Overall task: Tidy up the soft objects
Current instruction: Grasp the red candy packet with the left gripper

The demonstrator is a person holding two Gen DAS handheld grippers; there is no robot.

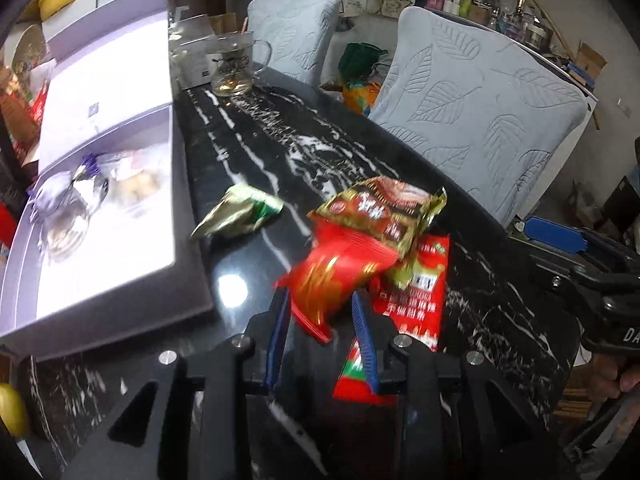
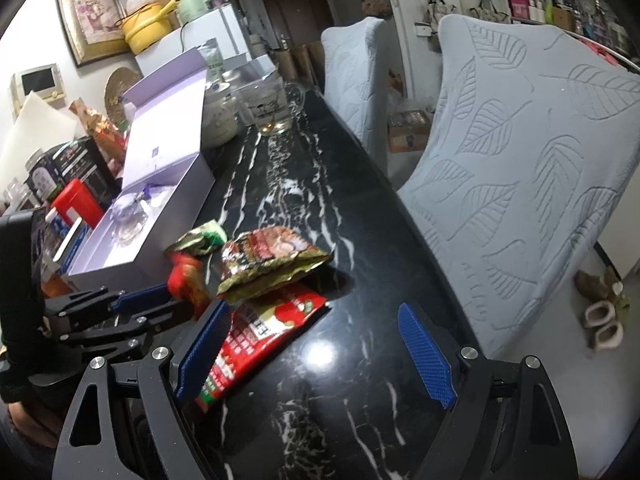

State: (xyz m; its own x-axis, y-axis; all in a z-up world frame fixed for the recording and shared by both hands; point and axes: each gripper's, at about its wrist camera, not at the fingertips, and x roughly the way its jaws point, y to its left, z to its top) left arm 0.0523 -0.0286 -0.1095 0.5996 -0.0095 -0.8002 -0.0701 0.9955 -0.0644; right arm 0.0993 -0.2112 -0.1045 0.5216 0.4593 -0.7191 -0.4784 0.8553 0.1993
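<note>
Right, the left hand-held gripper (image 1: 320, 312) is clamped on 1 red snack packet (image 1: 336, 276), lifted above the black marble tabletop (image 1: 248, 152). The right hand-held gripper (image 2: 316, 348) hangs spread wide, nothing between its pads. Just ahead, 1 flat red sachet (image 2: 260, 336) lies under 1 gold-brown packet (image 2: 272, 260), near the tabletop's chair-side edge. Beyond, 1 green-gold packet (image 1: 236, 216) sits beside the open lilac box (image 1: 120, 280). Bare marble runs to 1 glass mug (image 1: 236, 64); 2 covered chairs (image 1: 480, 120) border the right.
</note>
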